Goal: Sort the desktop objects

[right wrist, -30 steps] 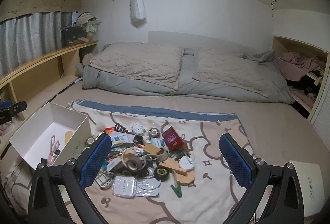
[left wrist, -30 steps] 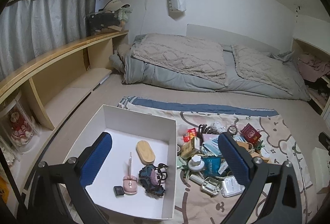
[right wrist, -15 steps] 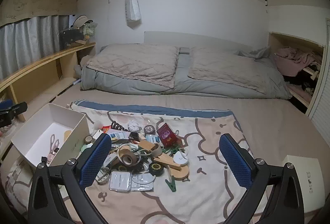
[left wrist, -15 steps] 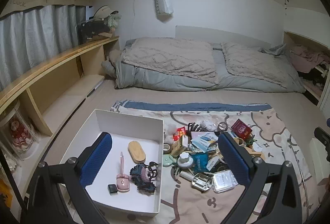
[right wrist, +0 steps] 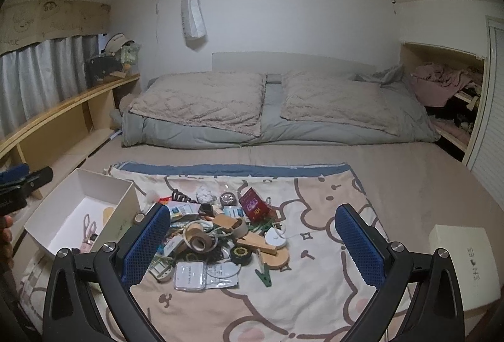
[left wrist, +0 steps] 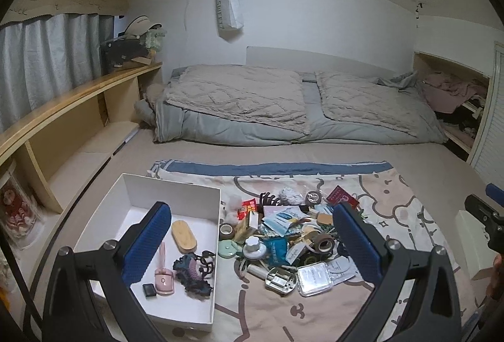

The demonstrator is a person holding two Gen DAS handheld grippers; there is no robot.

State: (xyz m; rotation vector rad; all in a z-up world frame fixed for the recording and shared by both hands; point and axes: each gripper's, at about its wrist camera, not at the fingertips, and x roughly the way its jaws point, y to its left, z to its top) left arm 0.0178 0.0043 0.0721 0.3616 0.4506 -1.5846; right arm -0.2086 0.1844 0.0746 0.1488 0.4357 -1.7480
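Bedroom — patterned blanket [right wrist: 318,250] on bed [right wrist: 393,178], clutter pile [right wrist: 217,235] centred.

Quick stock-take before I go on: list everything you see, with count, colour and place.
box: 1, white, open, left of the pile
oval lid: 1, wooden, in the box
hair claw: 1, dark blue, in the box
pink gadget: 1, in the box
pile of small items: many, mixed, on the blanket
tape rolls: several, brown, in the pile
peg: 1, green, pile's near edge
red packet: 1, pile's far side
blanket: 1, cream, cartoon print
shoe box: 1, white, far right
left gripper: open, empty
right gripper: open, empty
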